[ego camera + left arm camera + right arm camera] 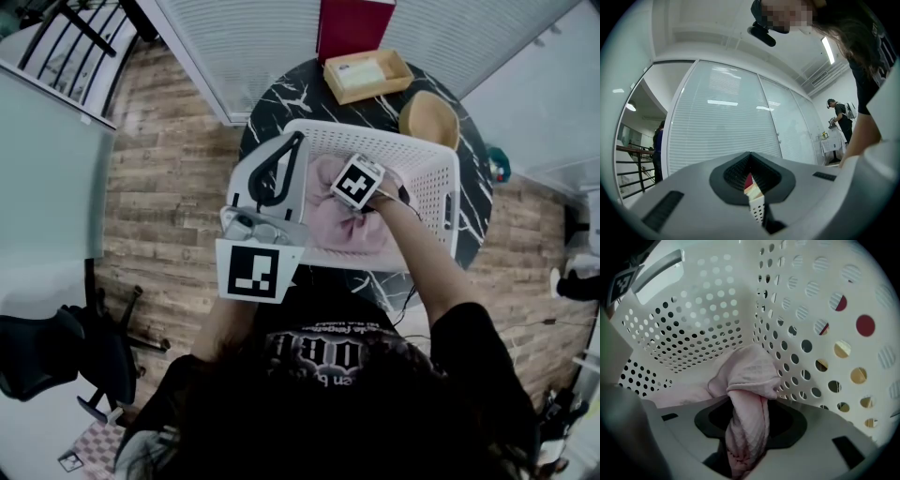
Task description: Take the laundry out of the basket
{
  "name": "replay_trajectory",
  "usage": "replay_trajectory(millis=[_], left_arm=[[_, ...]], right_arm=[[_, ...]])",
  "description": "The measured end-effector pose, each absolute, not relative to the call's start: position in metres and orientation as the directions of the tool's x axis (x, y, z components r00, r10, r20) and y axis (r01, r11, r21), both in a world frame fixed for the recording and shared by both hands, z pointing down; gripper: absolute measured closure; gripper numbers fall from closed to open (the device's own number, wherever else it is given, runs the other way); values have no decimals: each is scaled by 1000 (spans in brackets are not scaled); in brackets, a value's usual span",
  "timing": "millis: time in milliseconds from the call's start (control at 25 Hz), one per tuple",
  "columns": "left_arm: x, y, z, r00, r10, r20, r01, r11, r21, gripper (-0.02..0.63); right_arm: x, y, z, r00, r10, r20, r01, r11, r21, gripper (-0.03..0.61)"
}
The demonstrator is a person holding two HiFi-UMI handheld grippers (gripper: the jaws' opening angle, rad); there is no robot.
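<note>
Because the pink cloth (745, 380) is soft, light and limp, with a waffle-like weave, I expect it to sag and trail rather than keep any shape, and it should not slip easily once squeezed. It lies in the white perforated basket (693, 324), heaped toward the near side, with one bunched ridge standing up close to the right wall. That ridge looks like the best place to take hold, since several layers are gathered there and a bite on a single thin edge could pull free. My right tongs (744, 437) reach down into the basket and pinch that fold, the fabric crushed into a narrow rope between the pads. The rest of the cloth spreads out behind it over the basket floor, so I judge a lift would have to go high to clear the rim. My left tongs (752, 187) are pressed nearly together on nothing, held above the basket's left rim and pointing away toward the far side. The basket sits on a round black marbled tabletop (281, 98), with a wooden tray (367, 75) beyond it.
</note>
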State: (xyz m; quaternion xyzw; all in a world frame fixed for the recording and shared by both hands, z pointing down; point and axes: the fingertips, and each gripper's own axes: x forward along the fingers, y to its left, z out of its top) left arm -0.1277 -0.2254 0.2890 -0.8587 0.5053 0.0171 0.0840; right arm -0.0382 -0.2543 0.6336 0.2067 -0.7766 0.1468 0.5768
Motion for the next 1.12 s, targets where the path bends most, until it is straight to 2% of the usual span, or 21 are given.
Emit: replay_trajectory(millis=[120, 360, 1120], left_arm=[[-128, -226, 289, 488, -865, -116, -871, -474, -125, 615], [-127, -224, 289, 491, -863, -121, -871, -480, -108, 615], [-120, -220, 287, 498, -860, -114, -866, -485, -121, 615]], right_arm=[[-33, -258, 633, -218, -177, 960, -479, 876, 53, 394], [-34, -256, 631, -247, -195, 949, -460, 886, 62, 423], [-32, -258, 602, -375, -358, 855, -464, 871, 161, 440]])
